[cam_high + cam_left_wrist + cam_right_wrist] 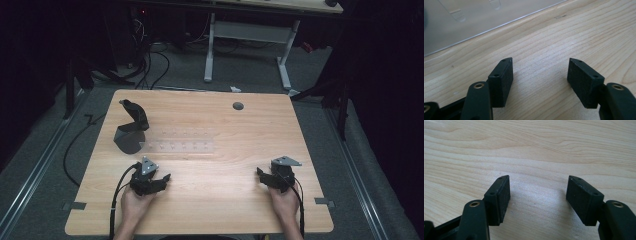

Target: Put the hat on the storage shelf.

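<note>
- Left gripper [162, 181] sits just in front of my landmark, the clear strip [180, 146]; jaws apart, nothing between.
- Right gripper [261, 176] is well right of the strip; jaws wide, empty.
- Black stand [131, 129] touches the strip's left end.

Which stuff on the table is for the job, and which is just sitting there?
For the job:
- left gripper, jaws open, nothing between them
- right gripper, jaws open, nothing between them
- clear plastic tray, nearest the left gripper

Just lying about:
- black stand on a round base
- grey round cap set in the table
</note>
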{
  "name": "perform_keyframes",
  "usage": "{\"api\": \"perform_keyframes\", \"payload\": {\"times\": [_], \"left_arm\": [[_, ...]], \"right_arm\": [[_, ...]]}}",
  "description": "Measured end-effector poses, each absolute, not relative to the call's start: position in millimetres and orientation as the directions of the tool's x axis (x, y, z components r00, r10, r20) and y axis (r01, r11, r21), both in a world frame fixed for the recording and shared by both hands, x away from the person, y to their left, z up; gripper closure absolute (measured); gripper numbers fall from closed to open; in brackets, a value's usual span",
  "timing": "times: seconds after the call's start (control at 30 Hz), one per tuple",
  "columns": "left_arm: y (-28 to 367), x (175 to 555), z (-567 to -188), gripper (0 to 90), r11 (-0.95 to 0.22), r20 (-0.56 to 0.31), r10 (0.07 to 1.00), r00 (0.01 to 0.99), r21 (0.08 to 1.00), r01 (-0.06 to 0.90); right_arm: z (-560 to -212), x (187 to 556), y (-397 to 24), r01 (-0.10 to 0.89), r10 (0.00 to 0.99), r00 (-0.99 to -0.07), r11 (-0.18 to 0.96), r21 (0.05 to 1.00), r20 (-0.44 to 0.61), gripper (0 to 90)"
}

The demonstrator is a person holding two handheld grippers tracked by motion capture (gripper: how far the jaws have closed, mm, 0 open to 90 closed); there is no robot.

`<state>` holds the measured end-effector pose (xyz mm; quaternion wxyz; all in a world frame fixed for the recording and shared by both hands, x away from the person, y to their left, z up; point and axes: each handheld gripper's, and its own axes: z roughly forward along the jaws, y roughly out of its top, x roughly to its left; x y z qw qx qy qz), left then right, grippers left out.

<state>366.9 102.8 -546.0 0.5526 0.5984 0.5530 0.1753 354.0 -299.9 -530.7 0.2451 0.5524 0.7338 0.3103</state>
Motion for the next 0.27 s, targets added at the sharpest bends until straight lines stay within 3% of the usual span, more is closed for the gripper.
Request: {"api": "perform_keyframes", "payload": {"times": [0.27], "left_arm": [[102.3, 366.8, -546.3, 36.3, 0.22, -0.399, 0.856, 0.328, 0.856, 0.468]], "right_arm": [[-530.7, 354.1, -299.9, 0.659, 0.963, -0.269, 0.197, 0.726, -0.017, 36.2]]}}
